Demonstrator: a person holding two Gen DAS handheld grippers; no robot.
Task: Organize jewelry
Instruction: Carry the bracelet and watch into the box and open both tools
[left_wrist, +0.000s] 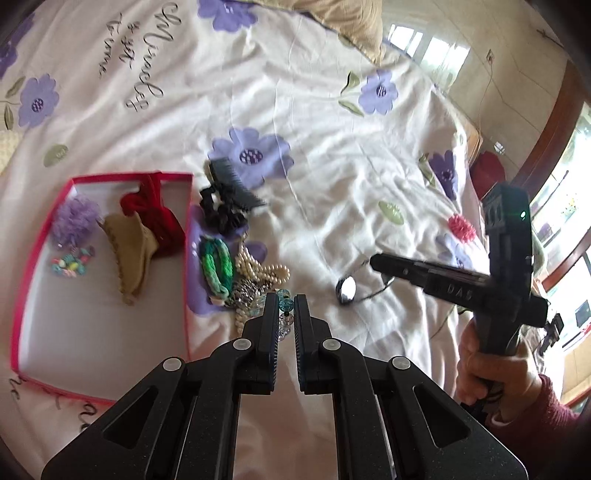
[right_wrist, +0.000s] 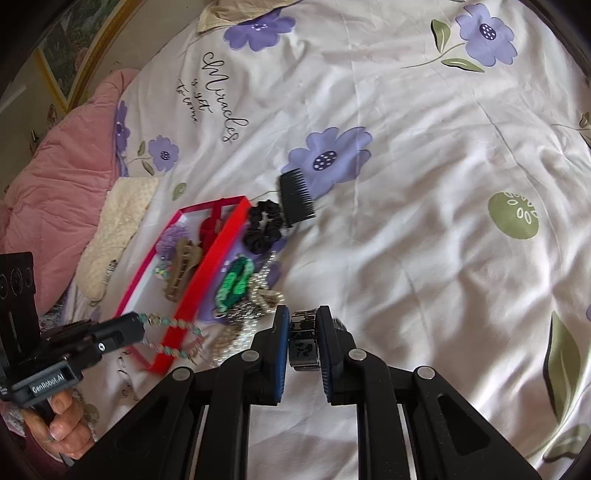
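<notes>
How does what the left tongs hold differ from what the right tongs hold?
The left tongs pinch a string of pale blue-green beads that hangs loose in a loop; the right tongs clamp a dark, flat-linked watch band. The beads dangle beside the red box, while the band stands stiff between the pads. Both are lifted off the bedsheet.

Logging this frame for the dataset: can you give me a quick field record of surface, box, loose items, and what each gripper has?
surface: bedsheet with purple flowers
box: red-rimmed box, open, on the sheet
in box: red fabric band, tan hair claw, purple puff, small coloured beads
beside box: black comb, black scrunchie, green bracelet, pearl strand
left gripper: shut on bead bracelet, lifted over the box rim
right gripper: shut on watch, its face hanging off the sheet
</notes>
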